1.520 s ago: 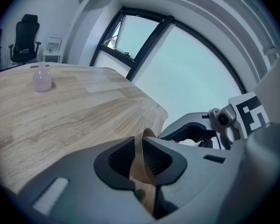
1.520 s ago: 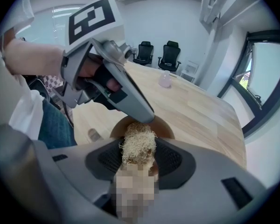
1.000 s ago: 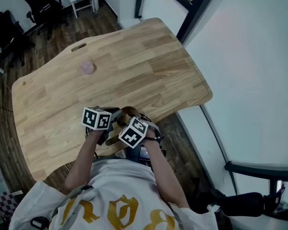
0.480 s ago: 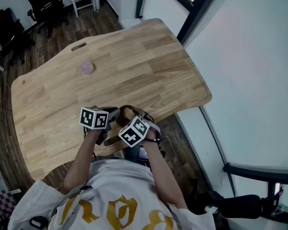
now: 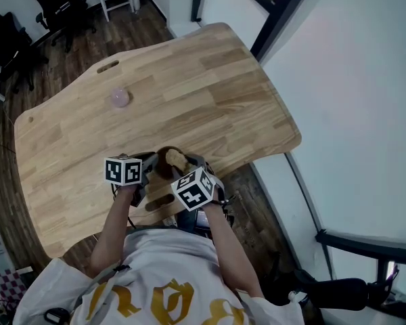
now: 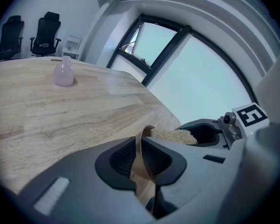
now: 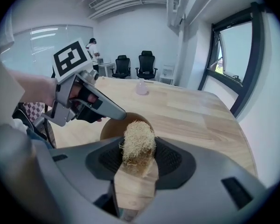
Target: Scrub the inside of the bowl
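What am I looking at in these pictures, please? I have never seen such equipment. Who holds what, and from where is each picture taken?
There is no robot here: a person holds one hand-held tool in each hand. The head view comes from a camera on the person's head, looking down at a wooden table. The other two views come from cameras riding on each tool. The left tool grips the wall of a brown bowl, and its jaws have just been closing on it. The right tool is clamped on a straw-coloured fibrous scrubber, held at the bowl's opening. A small pink bottle stands farther off on the table.
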